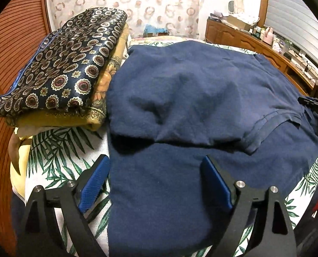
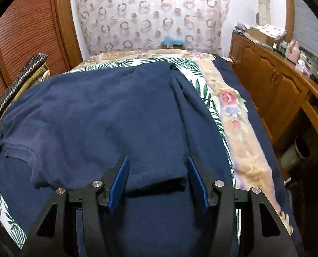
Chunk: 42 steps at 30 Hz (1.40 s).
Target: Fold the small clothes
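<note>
Both our grippers, left gripper (image 1: pixel 154 167) and right gripper (image 2: pixel 156 169), are wide apart, grasping nothing, while the blue shirt (image 1: pixel 191 98) fills the frame's middle, just beyond the fingertips.

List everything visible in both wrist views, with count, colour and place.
navy blue cotton T-shirt: one, navy, spread over the bed, partly folded.
dark patterned silky folded garment: one, navy with gold and maroon medallions, top of the stack left of the T-shirt.
yellow patterned folded cloth: one, yellow, under the patterned garment.
palm-leaf print bedspread: one, white and green, under the clothes.
floral beige blanket: one, beige with pink flowers, right of the T-shirt.
wooden sideboard: one, brown, right wall, cluttered top.
circle-print curtain: one, white and pink, behind the bed.
left gripper: black, blue pads, open above the T-shirt.
right gripper: same, open above the T-shirt.
</note>
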Each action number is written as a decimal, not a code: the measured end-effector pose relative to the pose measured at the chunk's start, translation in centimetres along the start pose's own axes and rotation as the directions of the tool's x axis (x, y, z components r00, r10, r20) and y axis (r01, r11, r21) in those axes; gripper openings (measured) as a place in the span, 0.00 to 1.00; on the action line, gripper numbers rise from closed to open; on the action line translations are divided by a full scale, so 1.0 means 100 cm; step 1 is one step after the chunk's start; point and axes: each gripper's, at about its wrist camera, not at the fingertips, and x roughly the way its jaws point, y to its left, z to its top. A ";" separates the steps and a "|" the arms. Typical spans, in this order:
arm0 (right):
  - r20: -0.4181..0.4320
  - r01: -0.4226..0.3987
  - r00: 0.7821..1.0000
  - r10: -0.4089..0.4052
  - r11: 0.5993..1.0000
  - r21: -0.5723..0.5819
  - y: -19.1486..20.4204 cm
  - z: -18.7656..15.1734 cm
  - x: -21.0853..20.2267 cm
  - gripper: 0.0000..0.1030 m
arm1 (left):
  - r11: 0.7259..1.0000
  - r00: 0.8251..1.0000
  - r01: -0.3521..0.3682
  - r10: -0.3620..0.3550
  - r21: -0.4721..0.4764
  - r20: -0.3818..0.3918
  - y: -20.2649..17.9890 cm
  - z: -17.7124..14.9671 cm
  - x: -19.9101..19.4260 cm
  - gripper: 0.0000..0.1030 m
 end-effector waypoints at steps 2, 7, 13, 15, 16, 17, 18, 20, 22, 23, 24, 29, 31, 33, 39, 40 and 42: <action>-0.001 0.009 1.000 -0.009 1.000 -0.012 0.003 -0.001 0.000 0.57 | 1.000 1.000 0.012 -0.012 -0.025 0.005 0.005 0.001 -0.002 0.86; 0.001 0.007 1.000 -0.007 1.000 -0.013 0.002 -0.003 -0.002 0.57 | 0.991 0.996 0.040 -0.029 -0.131 0.086 0.027 0.008 -0.019 0.83; 0.001 0.005 1.000 -0.005 1.000 -0.010 0.001 -0.004 -0.005 0.57 | 0.988 0.996 0.030 -0.017 -0.151 0.091 0.040 0.020 -0.019 0.41; 0.000 0.005 1.000 -0.005 1.000 -0.009 0.001 -0.004 -0.005 0.57 | 0.989 0.997 0.016 -0.004 -0.150 0.077 0.039 0.021 -0.014 0.36; 0.000 0.005 1.000 -0.005 1.000 -0.009 0.001 -0.004 -0.005 0.57 | 0.989 0.998 0.009 0.002 -0.145 0.070 0.037 0.021 -0.011 0.36; 0.000 0.005 1.000 -0.005 1.000 -0.009 0.001 -0.004 -0.005 0.57 | 0.990 0.998 0.001 0.008 -0.140 0.063 0.036 0.021 -0.009 0.36; 0.000 0.006 1.000 -0.006 1.000 -0.009 0.001 -0.004 -0.005 0.57 | 0.990 0.998 -0.007 0.015 -0.138 0.057 0.035 0.022 -0.006 0.36; -0.001 0.007 1.000 -0.007 1.000 -0.010 0.001 -0.004 -0.005 0.57 | 0.991 0.999 -0.015 0.021 -0.133 0.046 0.033 0.022 -0.003 0.36; -0.001 0.008 1.000 -0.008 1.000 -0.012 0.001 -0.005 -0.006 0.57 | 0.992 0.999 -0.012 0.017 -0.123 0.033 0.033 0.021 0.000 0.36; -0.001 0.008 1.000 -0.008 1.000 -0.012 0.001 -0.005 -0.006 0.57 | 0.993 1.000 -0.009 0.013 -0.117 0.028 0.032 0.021 0.002 0.36; -0.001 0.008 1.000 -0.008 1.000 -0.012 0.001 -0.004 -0.006 0.57 | 0.994 1.000 -0.010 0.013 -0.112 0.028 0.030 0.021 0.002 0.35; -0.002 0.008 1.000 -0.008 1.000 -0.012 0.000 -0.005 -0.006 0.57 | 0.998 0.998 -0.025 0.028 -0.059 0.053 0.018 0.025 -0.001 0.11; -0.002 0.010 1.000 -0.010 1.000 -0.013 0.001 -0.005 -0.006 0.57 | 0.998 0.997 -0.029 0.032 -0.049 0.063 0.016 0.028 -0.003 0.08; -0.002 0.010 1.000 -0.010 1.000 -0.014 0.000 -0.005 -0.007 0.57 | 0.998 0.996 -0.033 0.037 -0.044 0.080 0.013 0.032 -0.006 0.08; -0.003 0.011 1.000 -0.011 1.000 -0.014 0.000 -0.005 -0.007 0.57 | 0.999 0.990 -0.048 0.051 -0.024 0.130 0.008 0.043 -0.025 0.08; -0.003 0.011 1.000 -0.011 1.000 -0.014 0.000 -0.005 -0.007 0.57 | 0.998 0.991 -0.053 0.054 -0.017 0.124 0.008 0.044 -0.025 0.08; -0.003 0.010 1.000 -0.010 1.000 -0.014 0.000 -0.005 -0.007 0.56 | 0.999 0.993 -0.054 0.053 0.001 0.108 0.007 0.046 -0.022 0.08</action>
